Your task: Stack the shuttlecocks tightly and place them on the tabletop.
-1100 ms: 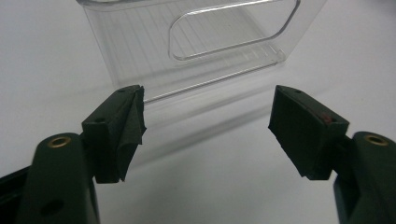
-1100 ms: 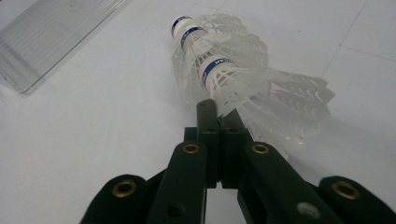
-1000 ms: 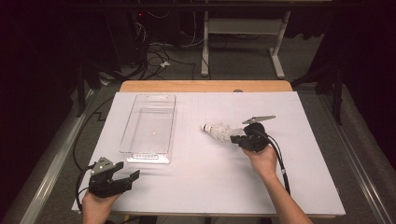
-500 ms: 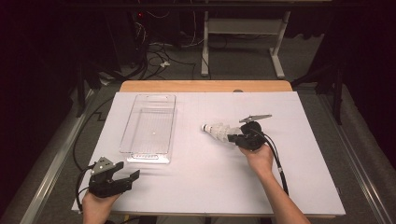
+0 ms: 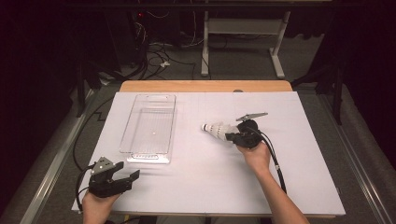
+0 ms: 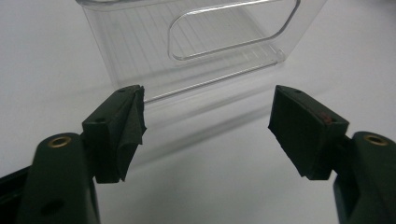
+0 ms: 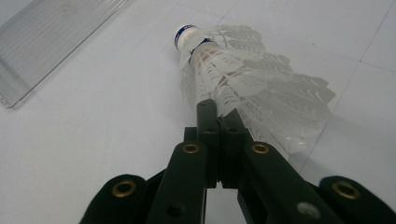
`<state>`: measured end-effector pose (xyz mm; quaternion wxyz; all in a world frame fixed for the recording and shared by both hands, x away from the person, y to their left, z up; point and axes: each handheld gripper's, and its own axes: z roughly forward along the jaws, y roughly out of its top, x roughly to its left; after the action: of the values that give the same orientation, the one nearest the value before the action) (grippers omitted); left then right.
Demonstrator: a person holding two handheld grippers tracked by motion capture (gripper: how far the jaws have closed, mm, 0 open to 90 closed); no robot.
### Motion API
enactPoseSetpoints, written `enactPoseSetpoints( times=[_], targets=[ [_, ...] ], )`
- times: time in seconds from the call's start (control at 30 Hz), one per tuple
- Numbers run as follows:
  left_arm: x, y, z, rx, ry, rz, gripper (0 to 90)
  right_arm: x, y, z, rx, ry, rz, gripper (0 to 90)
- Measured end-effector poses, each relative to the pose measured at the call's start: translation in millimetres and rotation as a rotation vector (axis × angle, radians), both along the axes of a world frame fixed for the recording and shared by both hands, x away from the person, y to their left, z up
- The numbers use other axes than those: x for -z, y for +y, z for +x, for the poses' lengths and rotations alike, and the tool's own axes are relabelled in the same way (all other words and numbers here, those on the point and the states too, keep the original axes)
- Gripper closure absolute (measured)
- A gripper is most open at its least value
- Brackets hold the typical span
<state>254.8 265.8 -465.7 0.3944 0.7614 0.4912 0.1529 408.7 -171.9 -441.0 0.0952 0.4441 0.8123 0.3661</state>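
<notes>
1. Shuttlecock (image 5: 217,129): a white plastic one with a white cork bearing a blue band, lying on its side on the white sheet (image 5: 205,186) that covers the bench, right of centre and nearer the far edge than the near one.
2. Its cork points toward the clear plastic tray (image 5: 150,127); its skirt points toward the right gripper (image 5: 232,136).
3. In the right gripper view the shuttlecock (image 7: 243,79) lies just ahead of the right gripper (image 7: 219,108), whose jaws are pressed together with the edge of the skirt pinched at their tips.
4. The hand (image 5: 254,156) holding that gripper reaches in from the near edge, right of centre.
5. The clear tray stands lengthwise on the left half of the sheet, running from near the far edge toward the middle; it is well apart from the shuttlecock.
6. The left gripper (image 5: 130,179) sits at the near left corner of the sheet, just short of the tray's near end.
7. In the left gripper view, the left gripper (image 6: 208,116) has its jaws spread wide with nothing between them, facing the tray's end wall (image 6: 196,46) with its handle slot.
</notes>
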Motion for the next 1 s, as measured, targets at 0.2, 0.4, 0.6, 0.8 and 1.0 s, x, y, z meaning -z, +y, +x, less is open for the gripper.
enactPoseSetpoints(
  times=[0.2, 0.4, 0.6, 0.8, 1.0],
  targets=[
    [0.0, -0.1, 0.0, 0.001, 0.0, 0.0, 27.7, -1.1, 3.0, 3.3, -0.001, -0.007, -0.003, 90.0],
    [0.0, -0.2, -0.1, 0.001, -0.001, 0.001, 27.8, 0.3, 3.5, 6.3, 0.001, -0.008, 0.001, 90.0],
    [0.1, -0.4, 0.0, 0.003, 0.0, 0.002, 27.8, 2.4, 2.4, 8.3, 0.009, -0.006, 0.009, 90.0],
    [0.2, -0.8, 0.0, 0.003, 0.0, 0.004, 27.9, 3.3, 2.0, 9.2, 0.012, -0.005, 0.005, 90.0],
    [0.3, -0.9, 0.1, 0.003, 0.001, 0.003, 27.9, 4.6, 0.7, 10.7, 0.019, 0.002, 0.004, 90.0]
  ],
)
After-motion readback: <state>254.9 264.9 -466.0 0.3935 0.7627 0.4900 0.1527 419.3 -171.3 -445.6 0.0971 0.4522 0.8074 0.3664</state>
